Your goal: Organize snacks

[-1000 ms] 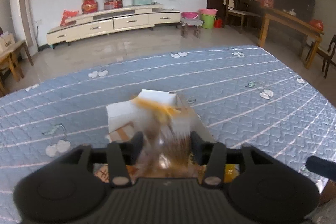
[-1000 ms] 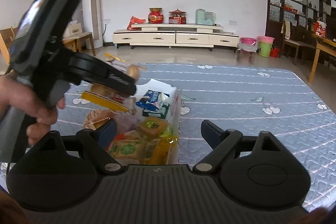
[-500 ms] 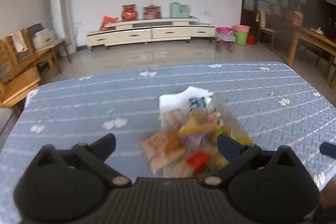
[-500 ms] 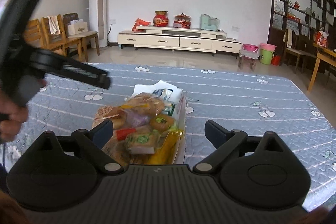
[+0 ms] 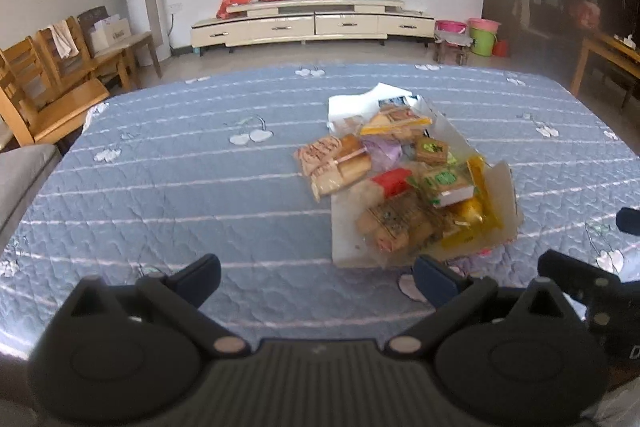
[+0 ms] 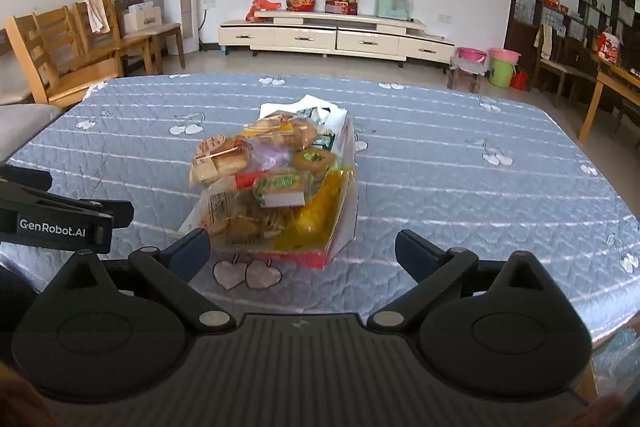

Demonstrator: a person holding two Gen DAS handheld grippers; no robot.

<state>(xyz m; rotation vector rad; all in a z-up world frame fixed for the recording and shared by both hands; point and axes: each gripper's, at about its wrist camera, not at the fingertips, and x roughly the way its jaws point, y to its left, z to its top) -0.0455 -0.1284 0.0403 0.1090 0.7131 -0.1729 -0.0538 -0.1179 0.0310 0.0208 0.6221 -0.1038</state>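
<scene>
A low white cardboard box sits on the blue quilted tablecloth, heaped with wrapped snacks. A clear pack of bread hangs over the box's left edge. A green-labelled pack and a yellow packet lie near the front. My left gripper is open and empty, short of the box and to its left. My right gripper is open too, just before the box's near end. The left gripper shows at the left edge of the right wrist view.
Wooden chairs stand past the table's left end. A cream cabinet runs along the far wall, with pink and green buckets to its right. A wooden table is at the far right.
My left gripper let go of the wrapped bread over the box, opened wide and drew back to the left. The bread now rests on the pile. My right gripper backed off a little.
</scene>
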